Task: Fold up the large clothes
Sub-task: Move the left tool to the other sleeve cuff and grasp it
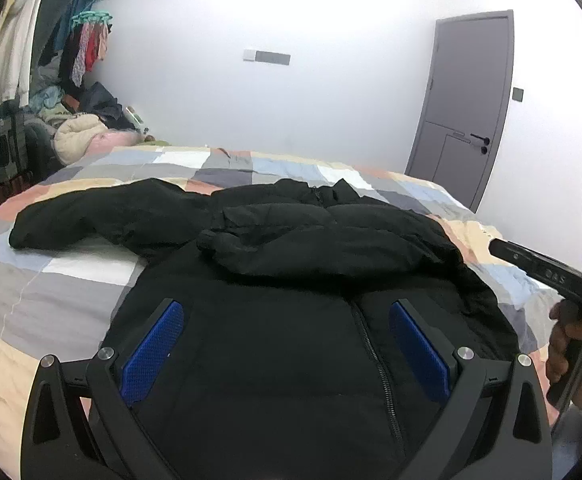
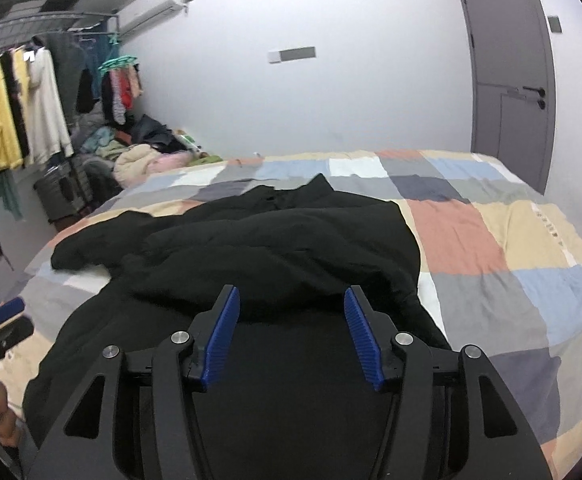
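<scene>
A large black padded jacket [image 1: 291, 248] lies front up on the bed, zip [image 1: 375, 360] running down its middle. One sleeve is folded across the chest; the other sleeve [image 1: 75, 216] stretches out to the left. My left gripper [image 1: 287, 312] hovers over the lower front, open, blue pads wide apart and nothing between them. In the right wrist view the same jacket [image 2: 283, 240] fills the middle. My right gripper [image 2: 291, 300] is open above it with an empty gap between its blue pads. The right gripper's body [image 1: 547, 272] shows at the left wrist view's right edge, held by a hand.
The bed carries a patchwork cover [image 2: 491, 240] of grey, peach, blue and cream squares. A clothes rack [image 2: 15, 108] with hanging garments and a heap of clothes [image 2: 139, 160] stand at the far left. A grey door [image 2: 511, 80] is in the far right wall.
</scene>
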Demonstrator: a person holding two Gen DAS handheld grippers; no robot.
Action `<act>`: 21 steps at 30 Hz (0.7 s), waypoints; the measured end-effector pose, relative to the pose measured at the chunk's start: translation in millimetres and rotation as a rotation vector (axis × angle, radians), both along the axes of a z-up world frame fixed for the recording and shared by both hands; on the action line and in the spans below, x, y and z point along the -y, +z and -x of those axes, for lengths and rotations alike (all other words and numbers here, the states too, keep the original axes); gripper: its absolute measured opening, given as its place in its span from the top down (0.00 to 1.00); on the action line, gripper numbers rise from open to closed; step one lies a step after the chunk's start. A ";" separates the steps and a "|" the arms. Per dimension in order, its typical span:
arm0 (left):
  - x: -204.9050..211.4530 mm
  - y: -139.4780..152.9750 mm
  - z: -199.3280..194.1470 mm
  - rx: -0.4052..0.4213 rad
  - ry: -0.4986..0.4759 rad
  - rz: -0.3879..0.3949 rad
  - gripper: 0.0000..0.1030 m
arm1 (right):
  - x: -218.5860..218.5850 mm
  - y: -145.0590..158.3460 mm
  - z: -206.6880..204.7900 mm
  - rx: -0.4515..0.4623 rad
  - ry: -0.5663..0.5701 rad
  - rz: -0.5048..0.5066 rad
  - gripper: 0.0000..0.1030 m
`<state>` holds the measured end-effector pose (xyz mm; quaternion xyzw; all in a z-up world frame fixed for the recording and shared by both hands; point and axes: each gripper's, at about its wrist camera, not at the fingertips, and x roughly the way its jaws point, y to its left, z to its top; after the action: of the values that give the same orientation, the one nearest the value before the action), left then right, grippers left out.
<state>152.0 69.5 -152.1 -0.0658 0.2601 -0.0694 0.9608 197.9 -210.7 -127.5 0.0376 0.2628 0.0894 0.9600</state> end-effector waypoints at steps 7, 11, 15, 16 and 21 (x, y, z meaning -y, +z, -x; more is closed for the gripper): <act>-3.8 5.0 7.5 0.019 0.000 0.006 0.00 | -18.1 6.8 40.4 0.051 0.012 -0.014 0.45; -8.7 8.1 9.4 0.027 0.003 0.023 0.00 | -28.9 10.3 63.8 0.071 0.031 -0.030 0.37; -16.0 10.7 9.2 0.033 0.012 0.032 0.00 | -40.4 9.7 87.0 0.081 0.051 -0.021 0.28; -19.8 12.4 9.1 0.035 0.013 0.040 0.00 | -42.7 8.5 91.9 0.077 0.062 -0.019 0.25; -47.7 26.8 -2.1 0.036 0.027 0.055 0.00 | -48.2 1.9 103.0 0.057 0.063 -0.043 0.11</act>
<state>154.1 117.2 -125.4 -0.0945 0.2400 -0.0646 0.9640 94.9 -162.5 -125.7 0.0471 0.2346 0.1262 0.9627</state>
